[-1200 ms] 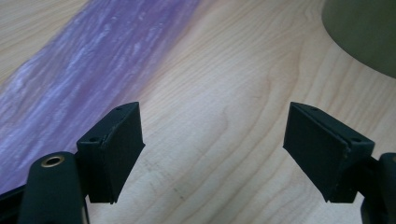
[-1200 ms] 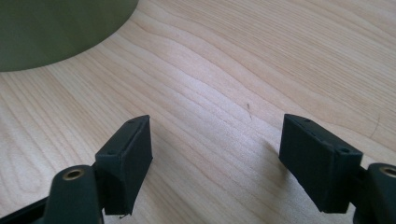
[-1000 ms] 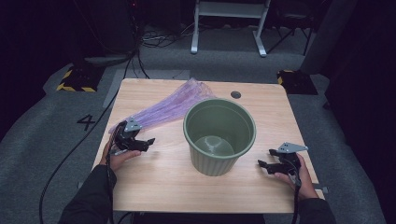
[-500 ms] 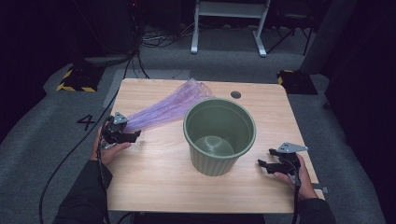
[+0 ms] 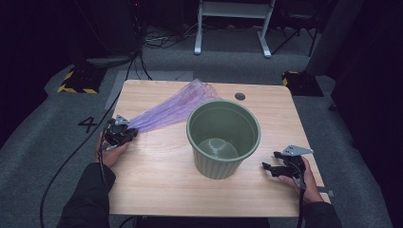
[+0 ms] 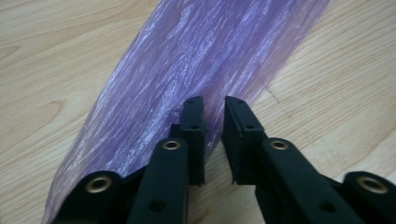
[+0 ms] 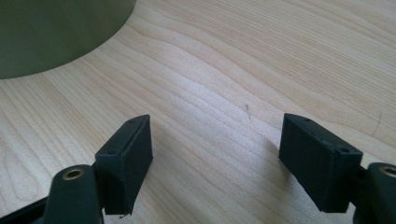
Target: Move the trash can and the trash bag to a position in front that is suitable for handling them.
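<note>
Purple bag [image 5: 173,108] lies stretched — long axis toward table's [image 5: 157,190] far edge.

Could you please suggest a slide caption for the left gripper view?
Left gripper, its black fingers nearly closed on the edge of a crinkled translucent purple plastic bag lying on the light wooden table.

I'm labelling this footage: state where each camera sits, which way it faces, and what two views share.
High view: above the person's side, looking forward and down on the table; forearms, hands, left gripper, right gripper.
Left gripper view: along its jaws, closing on the purple bag.
Right gripper view: along its wide-open jaws over bare wood, green bucket beside.
Shared: bag and bucket also appear from above.
</note>
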A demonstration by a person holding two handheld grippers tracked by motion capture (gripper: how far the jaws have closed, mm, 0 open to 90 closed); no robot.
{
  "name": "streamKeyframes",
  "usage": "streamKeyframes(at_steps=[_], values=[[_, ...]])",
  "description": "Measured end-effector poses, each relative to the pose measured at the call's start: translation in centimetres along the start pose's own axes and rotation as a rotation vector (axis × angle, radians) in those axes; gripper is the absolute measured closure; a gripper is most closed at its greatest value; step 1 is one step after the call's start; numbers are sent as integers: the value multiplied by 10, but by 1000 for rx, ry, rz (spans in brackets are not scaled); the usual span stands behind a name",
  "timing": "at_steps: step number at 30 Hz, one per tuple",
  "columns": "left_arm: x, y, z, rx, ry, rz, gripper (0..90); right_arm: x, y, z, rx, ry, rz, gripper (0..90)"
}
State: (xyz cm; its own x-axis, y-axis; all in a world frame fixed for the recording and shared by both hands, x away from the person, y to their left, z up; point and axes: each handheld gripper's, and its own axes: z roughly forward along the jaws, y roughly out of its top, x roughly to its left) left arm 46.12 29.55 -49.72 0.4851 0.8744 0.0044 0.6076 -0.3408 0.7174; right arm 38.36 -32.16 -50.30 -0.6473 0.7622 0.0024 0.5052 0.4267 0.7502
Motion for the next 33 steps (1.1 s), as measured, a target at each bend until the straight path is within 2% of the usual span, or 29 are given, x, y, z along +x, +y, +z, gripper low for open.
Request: streamKeyframes(at_steps=[4, 8, 10, 13, 14, 15, 16, 17, 18, 21, 22, 23, 24, 31, 32, 33], values=[[-4, 2, 2, -1, -16, 9, 857, 0, 0, 0, 0, 0, 1, 257], [-12, 3, 5, -6, -40, 18, 858, 0, 0, 0, 0, 0, 1, 257], [-20, 6, 7, -7, -49, 39, 856, 0, 0, 0, 0, -1, 0, 257], [-33, 12, 13, -11, -88, 59, 845, 0, 0, 0, 0, -2, 0, 257], [-33, 12, 13, -11, -88, 59, 844, 0, 0, 0, 0, -2, 0, 257], [-41, 15, 17, -15, -112, 62, 845, 0, 0, 0, 0, -2, 0, 257], [-41, 15, 17, -15, -112, 62, 844, 0, 0, 0, 0, -2, 0, 257], [-49, 18, 20, -10, -125, 83, 844, 0, 0, 0, 0, -2, 0, 257], [-49, 18, 20, -10, -125, 83, 844, 0, 0, 0, 0, -2, 0, 257], [-69, 24, 26, -8, -160, 117, 838, 0, 0, 0, 0, -2, -1, 257], [-69, 24, 26, -8, -160, 117, 834, 0, 0, 0, 0, -2, -1, 257], [-80, 27, 28, -6, -177, 125, 827, 0, 0, 0, 0, -2, 0, 257], [-80, 27, 28, -6, -177, 125, 810, 0, 0, 0, 0, -2, 0, 257], [-112, 26, 23, 19, -193, 166, 697, 1, 0, 0, 0, -3, 1, 256], [-115, 25, 21, 20, -197, 165, 648, 1, 0, 0, 0, -3, 1, 257], [-120, 24, 14, 2, -229, 175, 642, 1, 0, 0, 0, -2, 1, 256]])
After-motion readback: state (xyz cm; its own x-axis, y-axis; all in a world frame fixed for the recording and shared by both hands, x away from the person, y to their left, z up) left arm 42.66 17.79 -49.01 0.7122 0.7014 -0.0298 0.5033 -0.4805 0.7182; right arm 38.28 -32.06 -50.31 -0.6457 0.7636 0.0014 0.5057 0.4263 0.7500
